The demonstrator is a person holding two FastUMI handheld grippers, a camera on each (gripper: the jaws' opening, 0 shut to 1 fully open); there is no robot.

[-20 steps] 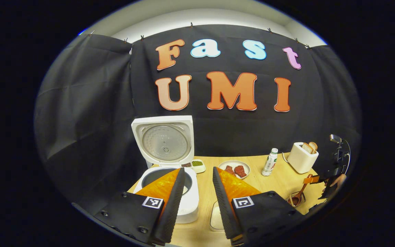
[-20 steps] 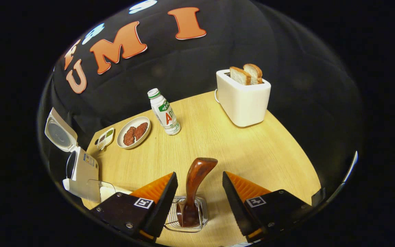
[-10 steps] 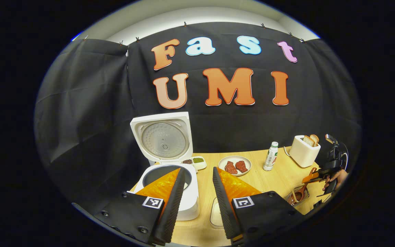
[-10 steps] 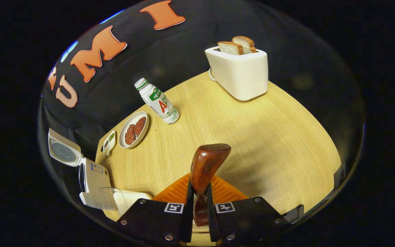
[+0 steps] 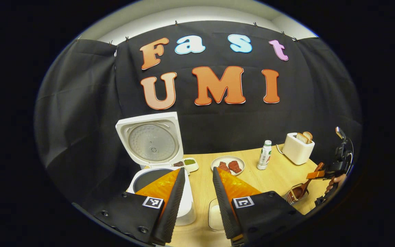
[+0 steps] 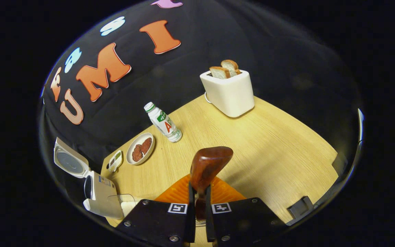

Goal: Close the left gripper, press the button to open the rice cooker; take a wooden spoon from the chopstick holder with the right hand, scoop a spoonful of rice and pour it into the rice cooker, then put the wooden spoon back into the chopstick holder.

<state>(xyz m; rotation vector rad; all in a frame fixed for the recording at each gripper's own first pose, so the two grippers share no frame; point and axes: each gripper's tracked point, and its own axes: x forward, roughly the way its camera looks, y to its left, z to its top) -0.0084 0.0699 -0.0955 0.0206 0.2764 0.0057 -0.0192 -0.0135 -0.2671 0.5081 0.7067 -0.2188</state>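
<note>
Booth wall: black cloth, hung in panels with creases and folds, clipped along its top edge by small clips; it encloses the bench on the far side and both flanks.

Room wall above the cloth: pale, plain surface, evenly lit, brightest band in the scene.

Bench: light wood-grain top, matte, with a curved-looking near edge in the right gripper view; soft shadows fall on it.

Bench edge fitting: small dark grey block at the near right rim, kind unclear.

Light: diffuse, from overhead; no hard glare on the bench.
</note>
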